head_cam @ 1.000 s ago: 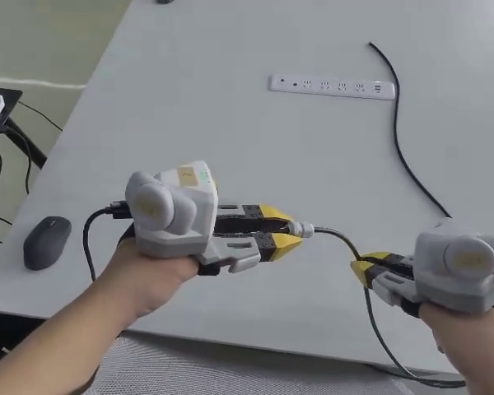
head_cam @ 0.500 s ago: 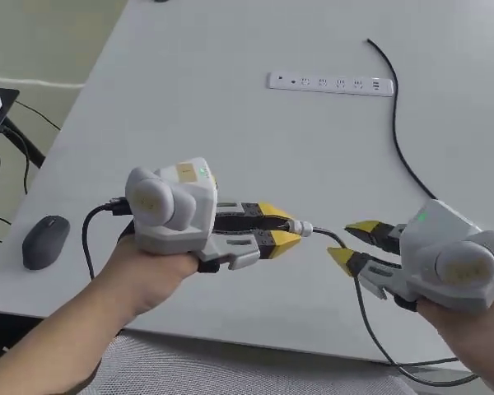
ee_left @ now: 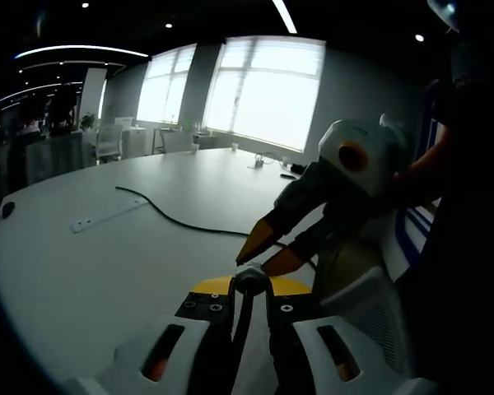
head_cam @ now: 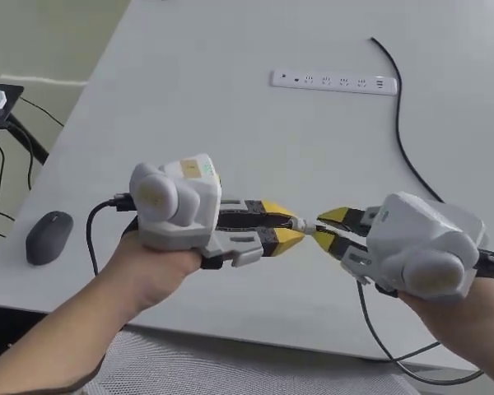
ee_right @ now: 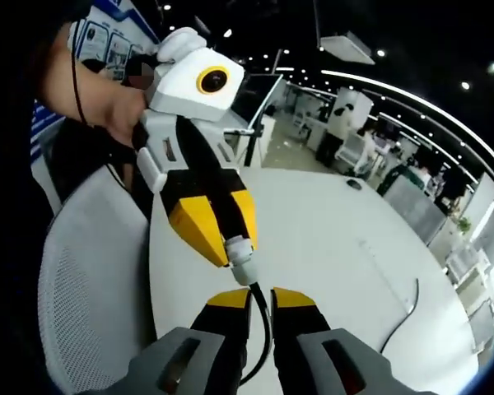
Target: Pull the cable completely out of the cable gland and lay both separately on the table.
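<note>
My left gripper (head_cam: 290, 230) is shut on the small grey cable gland (head_cam: 305, 227), held level above the table's near edge. A thin black cable (head_cam: 369, 321) leaves the gland to the right and hangs down past the table edge. My right gripper (head_cam: 329, 230) faces the left one tip to tip, open, its yellow fingertips straddling the cable just behind the gland. In the right gripper view the cable (ee_right: 265, 317) runs between my right gripper's (ee_right: 263, 298) jaws, with the gland (ee_right: 240, 251) just ahead. In the left gripper view the gland (ee_left: 251, 280) sits at my left gripper's (ee_left: 251, 290) tips.
A white power strip (head_cam: 333, 81) lies far back on the grey table (head_cam: 189, 123), with its black cord (head_cam: 398, 132) curving down the right side. A dark mouse (head_cam: 48, 237) rests at the left edge. A mesh chair (head_cam: 230, 366) is below the near edge.
My right gripper let go of the cable, opened, and moved left and up along it to just behind the gland. The left gripper held still.
</note>
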Action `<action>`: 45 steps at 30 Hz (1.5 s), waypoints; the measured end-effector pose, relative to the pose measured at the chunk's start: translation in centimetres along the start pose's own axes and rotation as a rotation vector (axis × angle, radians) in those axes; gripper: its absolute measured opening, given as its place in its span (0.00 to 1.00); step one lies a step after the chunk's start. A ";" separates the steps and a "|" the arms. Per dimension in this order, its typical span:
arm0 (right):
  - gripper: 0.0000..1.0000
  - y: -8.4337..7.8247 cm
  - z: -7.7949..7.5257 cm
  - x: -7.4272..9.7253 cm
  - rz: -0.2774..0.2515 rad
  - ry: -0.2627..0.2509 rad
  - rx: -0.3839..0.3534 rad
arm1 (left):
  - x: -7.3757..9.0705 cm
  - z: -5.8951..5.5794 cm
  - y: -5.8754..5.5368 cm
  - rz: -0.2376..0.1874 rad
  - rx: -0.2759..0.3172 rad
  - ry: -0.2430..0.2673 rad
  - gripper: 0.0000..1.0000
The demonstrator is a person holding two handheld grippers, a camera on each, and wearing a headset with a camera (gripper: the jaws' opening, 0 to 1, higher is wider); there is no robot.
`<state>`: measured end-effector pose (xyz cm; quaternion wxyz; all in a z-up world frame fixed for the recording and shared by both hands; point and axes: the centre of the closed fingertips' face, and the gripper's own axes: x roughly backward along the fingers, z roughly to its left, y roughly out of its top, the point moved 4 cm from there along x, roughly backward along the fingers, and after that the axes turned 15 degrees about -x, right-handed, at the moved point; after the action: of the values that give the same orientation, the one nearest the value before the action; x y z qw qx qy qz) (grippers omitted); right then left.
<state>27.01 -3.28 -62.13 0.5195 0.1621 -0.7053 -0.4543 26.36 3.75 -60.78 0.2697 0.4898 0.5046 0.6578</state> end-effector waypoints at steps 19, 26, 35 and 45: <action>0.01 -0.6 -0.3 -0.2 -0.005 -0.004 -0.056 | 0.0 -0.2 -0.1 -0.002 -0.007 0.003 0.15; 0.01 -1.8 -1.5 -0.1 0.005 -0.035 -0.150 | 0.2 -0.2 0.1 -0.010 -0.007 0.004 0.15; 0.02 -3.4 -2.6 -0.4 -0.003 -0.038 -0.320 | 0.3 -0.2 0.4 -0.013 -0.014 -0.001 0.15; 0.01 -5.4 -3.0 -1.2 -0.004 -0.005 -0.499 | 0.2 -0.1 0.7 -0.009 -0.025 0.006 0.15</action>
<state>28.82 -6.78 -67.05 0.5410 0.0289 -0.5721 -0.6157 26.32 3.67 -60.02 0.2772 0.4822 0.4996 0.6641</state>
